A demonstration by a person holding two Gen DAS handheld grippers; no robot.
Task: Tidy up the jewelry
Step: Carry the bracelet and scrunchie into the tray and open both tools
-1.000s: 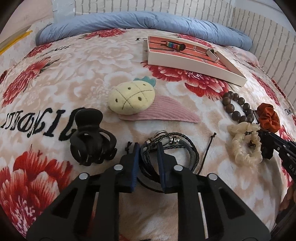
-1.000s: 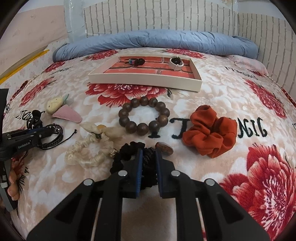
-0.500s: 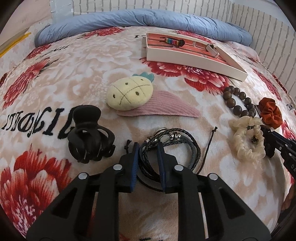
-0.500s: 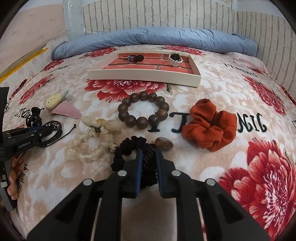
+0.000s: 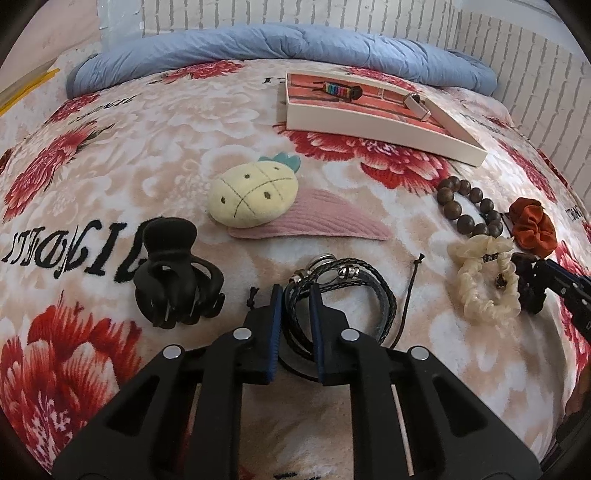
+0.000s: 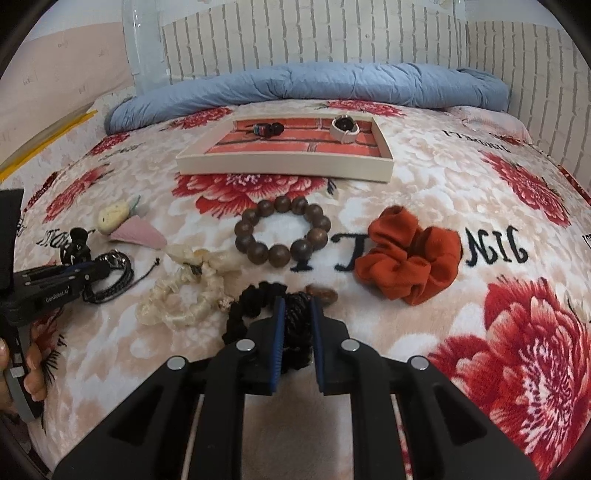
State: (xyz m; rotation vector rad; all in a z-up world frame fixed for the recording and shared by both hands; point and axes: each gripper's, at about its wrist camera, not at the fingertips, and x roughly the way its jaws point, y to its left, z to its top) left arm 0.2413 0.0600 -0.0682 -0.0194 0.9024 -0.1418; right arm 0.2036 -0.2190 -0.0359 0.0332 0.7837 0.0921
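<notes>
The left claw (image 5: 295, 295) has just closed its last bit onto the black braided bracelet (image 5: 343, 295) on the near bed, while the right claw (image 6: 295, 310) pinches the black scrunchie (image 6: 258, 306), so both seem ready to lift toward the far tray (image 6: 284, 168).

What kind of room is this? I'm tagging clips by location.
Most likely a bedroom: everything lies on a bed covered by a plush red-flowered blanket, with a rolled blue quilt along the white brick-patterned wall behind it.
</notes>
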